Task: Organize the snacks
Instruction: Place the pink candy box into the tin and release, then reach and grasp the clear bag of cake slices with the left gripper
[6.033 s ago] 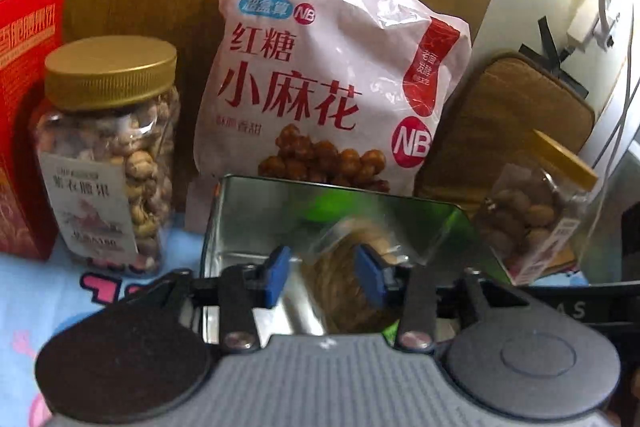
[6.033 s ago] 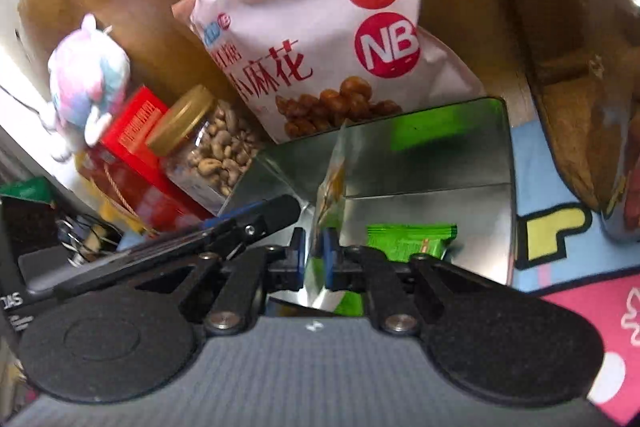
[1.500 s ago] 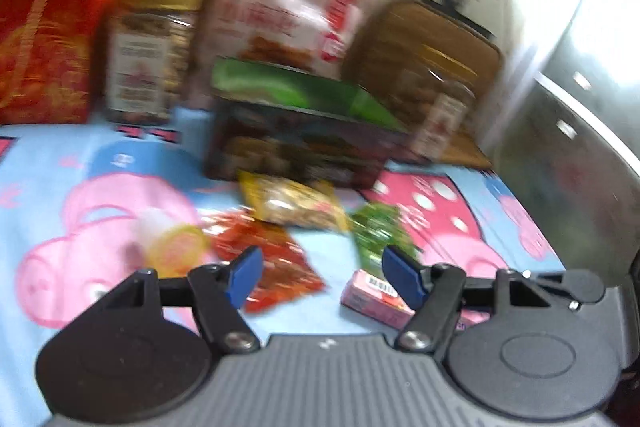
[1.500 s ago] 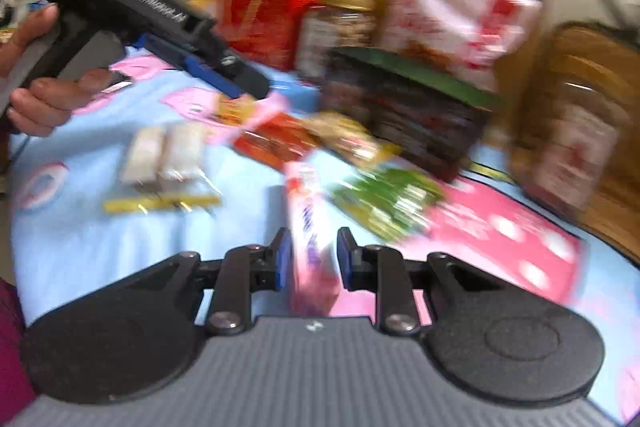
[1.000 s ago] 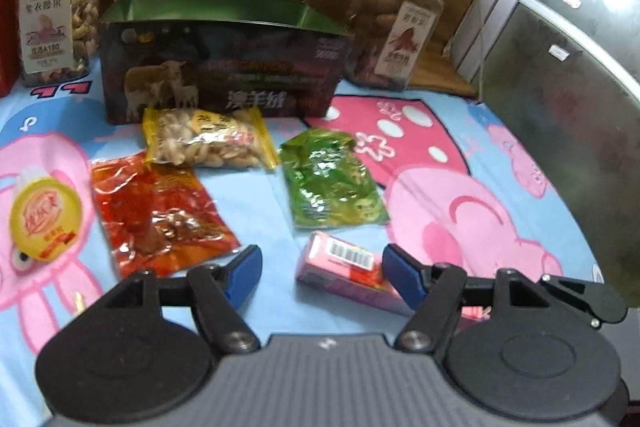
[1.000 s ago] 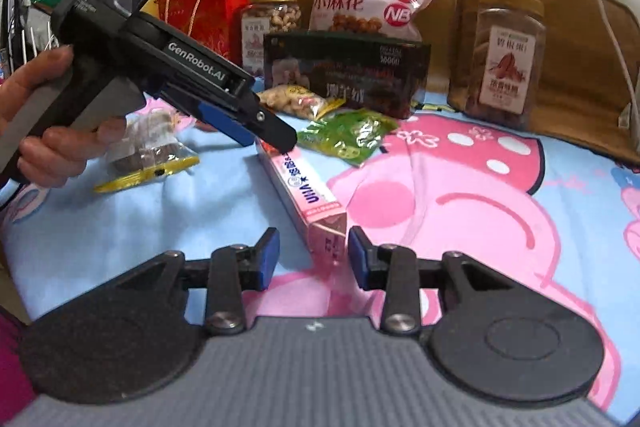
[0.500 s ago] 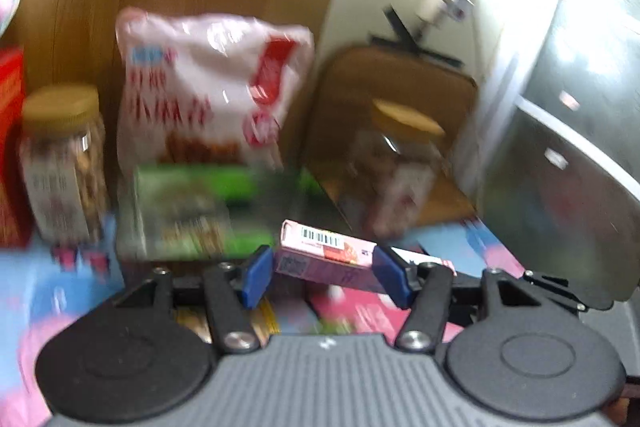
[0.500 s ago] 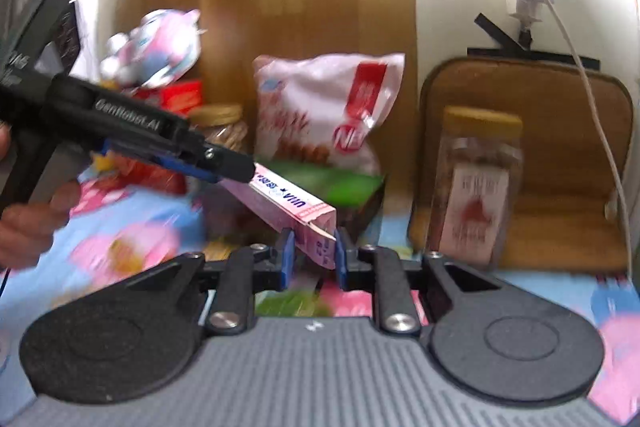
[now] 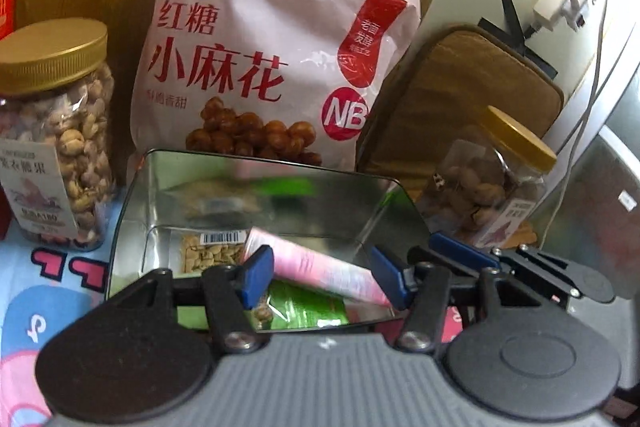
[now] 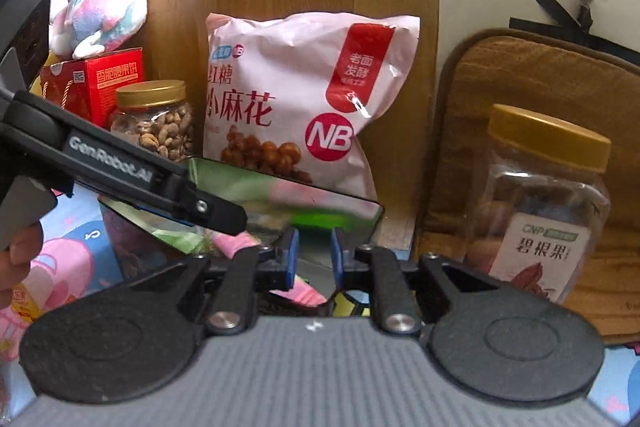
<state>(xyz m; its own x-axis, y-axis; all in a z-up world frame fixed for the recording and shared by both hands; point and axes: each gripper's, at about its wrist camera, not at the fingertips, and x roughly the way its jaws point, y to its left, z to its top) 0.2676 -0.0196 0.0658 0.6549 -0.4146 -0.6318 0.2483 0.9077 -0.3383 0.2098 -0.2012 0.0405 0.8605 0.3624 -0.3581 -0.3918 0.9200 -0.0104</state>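
Pink box over the open tin

Open metal tin (image 9: 256, 187) on the patterned cloth, holding a clear packet of peanuts (image 9: 212, 251) flat on its floor and a green packet (image 9: 304, 307) at the near edge. Pink box (image 9: 316, 263) slanted above those packets, inside the tin's mouth. Behind the tin, upright: a gold-lidded nut jar (image 9: 56, 147), a large pink snack bag (image 9: 260, 67) and a second gold-lidded jar (image 9: 488, 187).

Far end of the pink box covered by a blue pad; print on it blurred. Tin's inner walls mirror-like, so hard to separate contents from reflections.

Left gripper (image 9: 322, 275) angled down into the tin, jaws just closed further and clamped across the box's width. Right gripper (image 10: 314, 255) nearly level at the tin's right end, jaws just narrowed to a small gap; pink end low between its fingers, grip there unclear. Left hand (image 10: 16, 267) cut off at the picture edge.
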